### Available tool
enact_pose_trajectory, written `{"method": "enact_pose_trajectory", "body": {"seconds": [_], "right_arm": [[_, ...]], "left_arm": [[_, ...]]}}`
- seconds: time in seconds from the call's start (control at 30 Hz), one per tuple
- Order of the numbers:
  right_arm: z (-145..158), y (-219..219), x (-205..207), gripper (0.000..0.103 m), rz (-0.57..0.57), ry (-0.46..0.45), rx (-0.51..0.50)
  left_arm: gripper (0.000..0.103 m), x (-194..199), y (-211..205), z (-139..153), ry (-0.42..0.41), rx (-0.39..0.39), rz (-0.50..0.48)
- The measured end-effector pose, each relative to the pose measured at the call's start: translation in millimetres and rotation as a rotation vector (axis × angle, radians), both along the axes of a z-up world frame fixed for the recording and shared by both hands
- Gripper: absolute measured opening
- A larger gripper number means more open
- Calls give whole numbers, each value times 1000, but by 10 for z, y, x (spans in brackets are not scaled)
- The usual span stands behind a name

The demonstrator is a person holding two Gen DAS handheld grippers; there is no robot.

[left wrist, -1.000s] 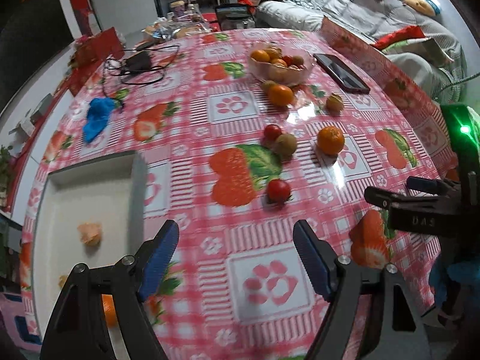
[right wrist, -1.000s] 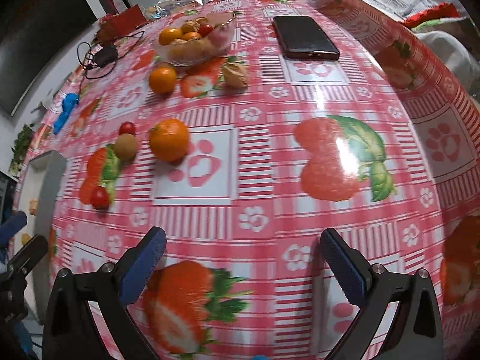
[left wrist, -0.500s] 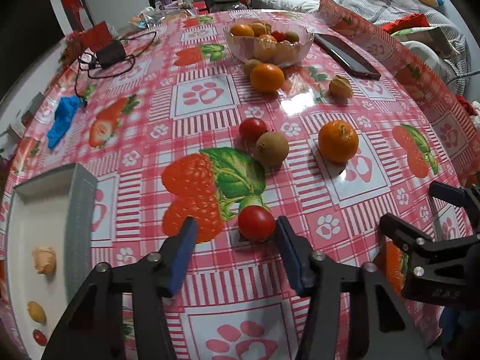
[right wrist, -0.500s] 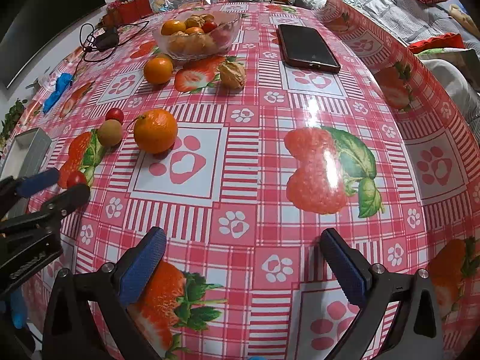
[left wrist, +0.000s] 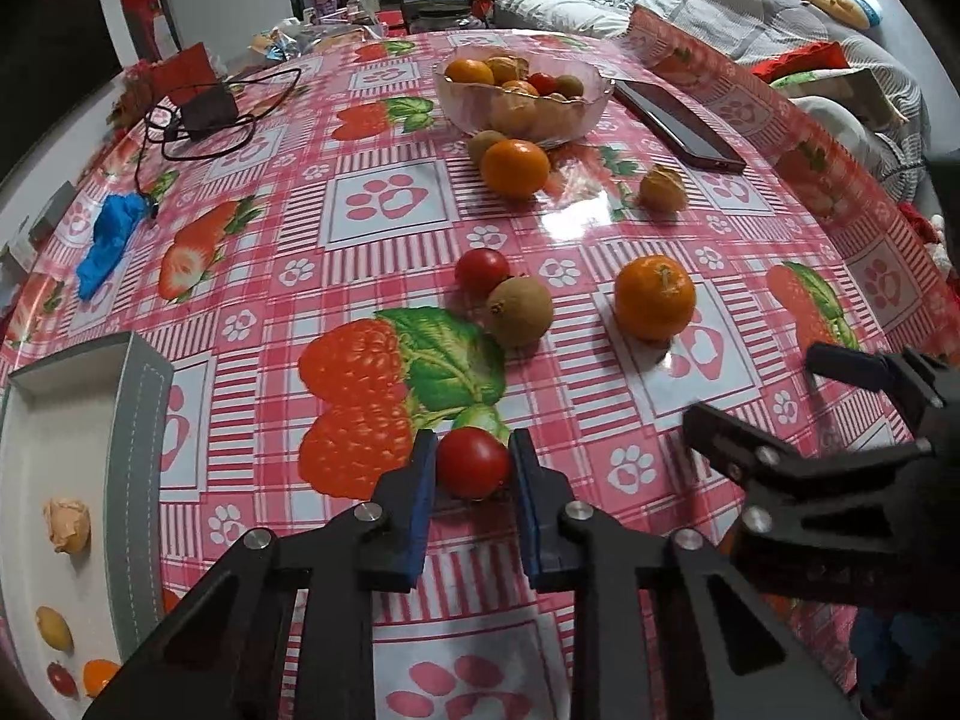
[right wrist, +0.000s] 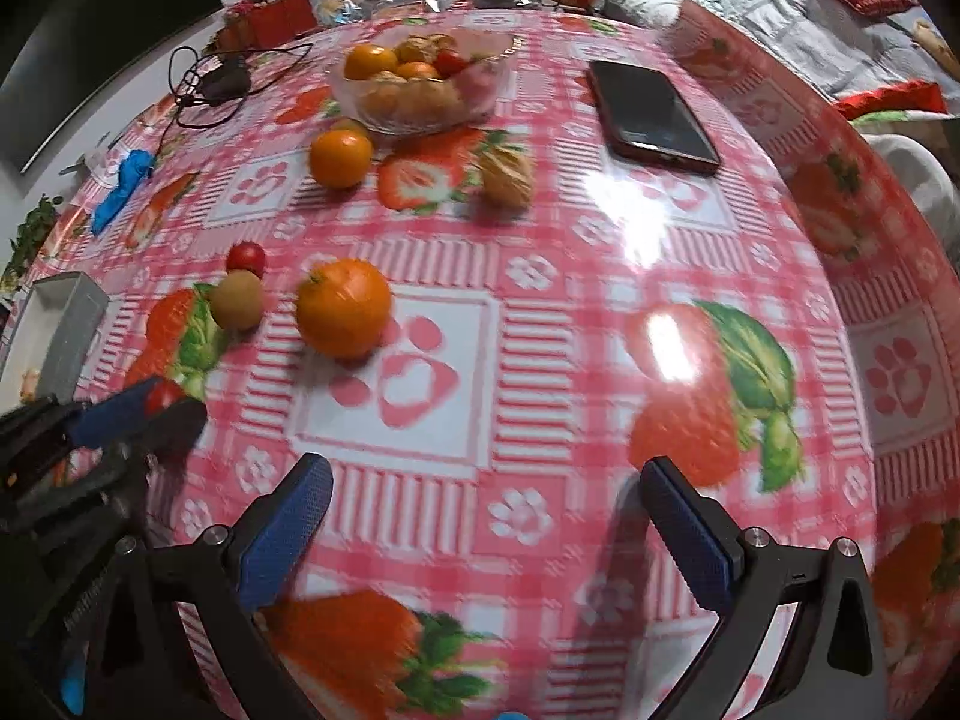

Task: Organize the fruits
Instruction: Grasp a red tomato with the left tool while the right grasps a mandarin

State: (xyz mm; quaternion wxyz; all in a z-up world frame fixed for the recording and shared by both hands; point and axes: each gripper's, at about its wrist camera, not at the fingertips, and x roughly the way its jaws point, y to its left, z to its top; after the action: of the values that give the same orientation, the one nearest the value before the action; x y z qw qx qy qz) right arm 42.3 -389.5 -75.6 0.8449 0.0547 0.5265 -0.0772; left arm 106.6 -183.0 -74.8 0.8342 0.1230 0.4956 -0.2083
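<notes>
1. At the bottom centre of my left wrist view, the left gripper [left wrist: 473, 468] has its blue pads pressed on either side of a small red tomato [left wrist: 473, 469], which sits on the pink checked tablecloth [left wrist: 384, 204]; the jaws have just been closing onto it.
2. In the lower left of that view I see the white tray [left wrist: 141, 420], with a few small fruits lying inside it.
3. Just above the held tomato, mid-frame, a second red tomato [left wrist: 482, 272] touches a brown kiwi [left wrist: 519, 311]; an orange [left wrist: 654, 298] sits apart to their right.
4. Toward the top centre, the glass bowl [left wrist: 522, 99] holds mixed fruit, with another orange [left wrist: 515, 168] just in front of it and a husked fruit [left wrist: 662, 189] off to the right.
5. A dark phone [left wrist: 678, 120] lies to the right of the bowl.
6. In my right wrist view, the right gripper [right wrist: 486, 516] stands wide open at the bottom of the frame, with nothing between its pads, only tablecloth below.
7. At the left edge of that view I can see the left gripper's closed tips with a bit of red between them.
</notes>
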Motion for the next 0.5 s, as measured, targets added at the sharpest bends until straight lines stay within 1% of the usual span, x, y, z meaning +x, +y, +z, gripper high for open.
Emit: {"method": "enact_pose_trajectory", "body": {"seconds": [0.1,0.17,0.3,0.37,0.4,0.43,0.47,0.5], "right_arm": [[16,67,146,103,21,-14,16],[33,115,269,103,33,-28,8],[55,234,459,102,69,-54,6],[42,313,527,76,92,-55,-5],[42,364,547,64,92,-59,-46],[33,379,559,53,98,-61,-45],[43,387,561,50,104,-68,-36],[52,386,553,41,106,-69,-30]], "left_arm": [[26,32,78,-1,4,-5,17],[26,47,114,-1,9,-12,20],[26,49,118,-3,1,-9,10],[26,46,115,-6,-5,-10,8],[26,47,119,-5,-5,-11,7],[26,48,124,-5,-4,-14,7],[26,48,131,-3,-2,-18,7],[26,43,144,-1,1,-21,7]]}}
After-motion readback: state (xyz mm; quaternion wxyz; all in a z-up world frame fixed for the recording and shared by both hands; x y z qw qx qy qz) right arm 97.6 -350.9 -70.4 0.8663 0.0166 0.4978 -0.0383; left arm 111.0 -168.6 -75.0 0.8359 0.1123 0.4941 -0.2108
